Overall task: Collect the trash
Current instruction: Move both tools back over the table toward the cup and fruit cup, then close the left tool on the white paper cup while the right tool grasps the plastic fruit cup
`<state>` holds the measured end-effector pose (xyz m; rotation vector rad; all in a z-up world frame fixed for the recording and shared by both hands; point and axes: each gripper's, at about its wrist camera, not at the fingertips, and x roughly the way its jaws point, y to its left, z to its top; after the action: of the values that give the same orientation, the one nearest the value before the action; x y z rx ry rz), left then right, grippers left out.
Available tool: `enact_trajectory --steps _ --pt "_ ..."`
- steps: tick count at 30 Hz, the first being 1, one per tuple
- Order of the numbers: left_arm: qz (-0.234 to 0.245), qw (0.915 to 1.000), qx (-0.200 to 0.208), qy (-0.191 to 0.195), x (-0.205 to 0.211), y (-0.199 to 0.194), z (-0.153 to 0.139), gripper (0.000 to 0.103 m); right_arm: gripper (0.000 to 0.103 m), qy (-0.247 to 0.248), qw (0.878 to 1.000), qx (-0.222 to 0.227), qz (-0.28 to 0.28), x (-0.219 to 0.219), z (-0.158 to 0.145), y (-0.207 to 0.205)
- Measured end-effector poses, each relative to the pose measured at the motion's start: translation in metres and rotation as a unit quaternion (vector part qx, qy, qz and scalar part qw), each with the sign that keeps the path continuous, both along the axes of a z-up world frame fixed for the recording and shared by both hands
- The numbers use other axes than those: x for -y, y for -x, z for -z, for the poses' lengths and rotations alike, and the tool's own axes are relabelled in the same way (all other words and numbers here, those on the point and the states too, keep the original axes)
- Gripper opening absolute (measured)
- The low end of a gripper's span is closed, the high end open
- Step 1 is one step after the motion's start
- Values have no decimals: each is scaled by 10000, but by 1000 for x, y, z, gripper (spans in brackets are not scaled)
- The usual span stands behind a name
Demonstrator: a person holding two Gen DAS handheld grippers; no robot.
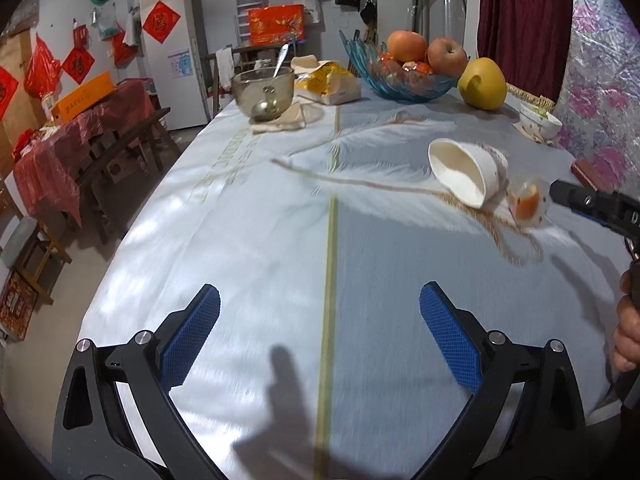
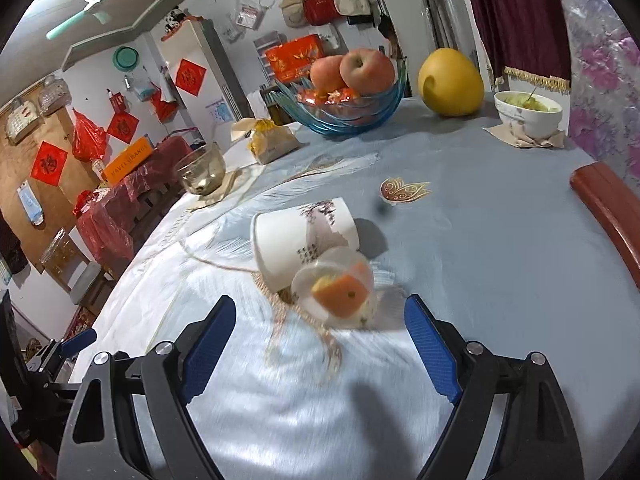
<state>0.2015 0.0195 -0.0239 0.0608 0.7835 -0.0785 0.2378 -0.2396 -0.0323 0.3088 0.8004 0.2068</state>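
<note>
we see a long table point(image 1: 280, 208) under a pale blue-grey cloth printed with white feathers and a gold stripe. toward its right edge a white paper cup point(image 2: 296, 236) lies tipped on its side, mouth open toward the left edge, ink print on its wall. touching its lower side lies a clear plastic cup point(image 2: 334, 290), also on its side, with an orange scrap inside, perhaps fruit peel, though blur leaves us unsure.

the right gripper point(image 2: 320, 344) hangs just short of the clear cup, its blue textured pads spread wide with nothing between them. the left gripper point(image 1: 320, 336) is over bare cloth near the near edge, well apart from both cups, its jaws likewise wide and empty. in the left wrist view a hand point(image 1: 628, 332) shows at the right.

at the far end stand a ribbed blue glass fruit bowl point(image 2: 344, 114) with apples, a round yellow pomelo point(image 2: 450, 82) beside it, a crumpled yellow and white bag point(image 2: 270, 140), and a smoky glass bowl point(image 1: 264, 88) with a metal ladle. a white ceramic bowl point(image 2: 528, 114) of green food sits on a napkin at the far right corner. a red-brown chair back point(image 2: 608, 208) crowds the right edge.
</note>
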Motion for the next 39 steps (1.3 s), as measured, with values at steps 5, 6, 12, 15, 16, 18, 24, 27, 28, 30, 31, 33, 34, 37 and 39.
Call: enact_trajectory --steps 5,6,12,15,16,18,24,27,28,30,31,33,34,37,39 --pt "72 9995 -179 253 5 -32 4 96 85 -138 9998 -130 -2 0 5 -20" --pt "69 9992 -249 306 6 -41 7 96 85 -161 9998 -154 -7 -1 6 -23" --pt "11 9966 -506 654 -1 -59 19 96 85 -101 9996 -268 -60 -4 15 -34" --pt "-130 9960 -511 721 -6 -57 21 96 85 -87 9994 -325 -73 -4 19 -38" --pt "-132 9957 -503 769 -7 -57 21 96 85 -84 9993 -349 -84 -5 20 -39" --pt "-170 9953 -461 832 -9 -55 21 96 85 -45 9994 -346 -81 -6 20 -40" --pt "-188 9973 -280 660 -5 -50 18 96 73 18 9987 -489 -174 -9 25 -46" --pt "-161 9977 -287 598 -3 -50 18 96 56 -127 9978 -603 -248 -6 30 -46" --pt "-166 9977 -293 589 -4 -51 19 96 56 -142 9978 -600 -251 -5 29 -45" --pt "-192 9976 -308 592 -5 -51 19 96 56 -95 9982 -543 -224 -2 27 -40" --pt "-197 9974 -324 608 -6 -51 19 96 56 -61 9985 -512 -204 1 27 -37" --pt "-209 9970 -350 651 -8 -51 20 96 56 45 9989 -445 -122 9 25 -30" --pt "-211 9968 -374 677 -9 -52 21 96 56 115 9991 -416 -61 15 24 -26" --pt "-164 9964 -440 708 -8 -54 22 96 56 271 9990 -340 75 35 22 -13" --pt "-75 9964 -433 721 -5 -53 21 96 56 256 9992 -292 136 46 21 -6"
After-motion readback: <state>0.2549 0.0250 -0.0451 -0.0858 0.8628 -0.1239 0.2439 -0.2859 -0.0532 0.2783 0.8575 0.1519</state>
